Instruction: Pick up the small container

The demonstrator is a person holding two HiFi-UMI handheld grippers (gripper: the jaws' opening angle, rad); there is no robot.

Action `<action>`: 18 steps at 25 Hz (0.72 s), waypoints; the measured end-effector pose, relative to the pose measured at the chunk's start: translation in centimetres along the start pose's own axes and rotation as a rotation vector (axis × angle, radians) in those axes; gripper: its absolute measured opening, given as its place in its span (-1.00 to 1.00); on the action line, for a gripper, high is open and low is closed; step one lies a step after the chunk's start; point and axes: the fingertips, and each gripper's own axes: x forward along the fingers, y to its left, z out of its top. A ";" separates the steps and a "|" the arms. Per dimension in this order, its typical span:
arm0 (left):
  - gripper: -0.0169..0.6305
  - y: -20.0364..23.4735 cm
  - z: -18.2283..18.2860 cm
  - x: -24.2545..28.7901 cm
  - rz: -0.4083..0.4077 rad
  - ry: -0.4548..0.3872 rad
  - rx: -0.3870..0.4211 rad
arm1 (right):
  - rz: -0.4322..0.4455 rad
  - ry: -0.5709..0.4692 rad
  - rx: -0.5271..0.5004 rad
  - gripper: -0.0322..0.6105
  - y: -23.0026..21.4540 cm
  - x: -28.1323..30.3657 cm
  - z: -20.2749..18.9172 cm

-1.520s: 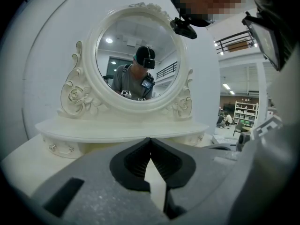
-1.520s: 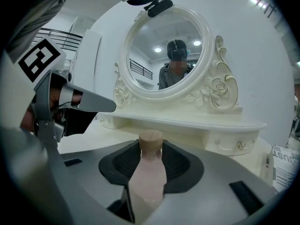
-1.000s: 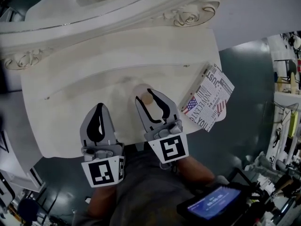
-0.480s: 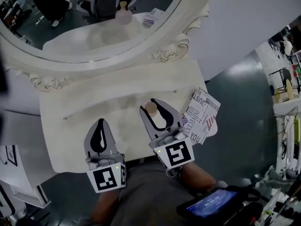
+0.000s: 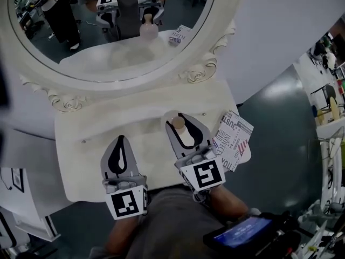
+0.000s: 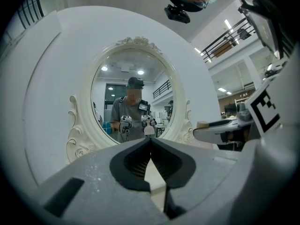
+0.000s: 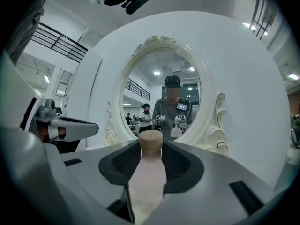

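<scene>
We hold the small container upright in our right tool, jaws pinched on its body below the cap so it seems to ride clear of the desk, while our left tool, closed on nothing, hovers alongside unneeded.

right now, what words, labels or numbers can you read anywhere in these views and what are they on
"JUST": on the printed sheet.
"INNOCENT": same sheet, only just legible; its other print is too small to read.
phone screen: lit lines of text, too blurred to read.
marker cubes: square patterns only, no words.
small container: no label visible.
</scene>
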 end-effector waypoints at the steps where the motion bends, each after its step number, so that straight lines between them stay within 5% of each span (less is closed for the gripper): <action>1: -0.91 0.0 0.0 0.0 -0.001 0.001 -0.002 | -0.001 0.000 0.000 -0.45 0.0 0.0 0.0; 18: -0.91 0.0 -0.5 0.4 -0.017 0.016 0.000 | 0.001 0.012 0.004 -0.45 0.1 0.4 -0.4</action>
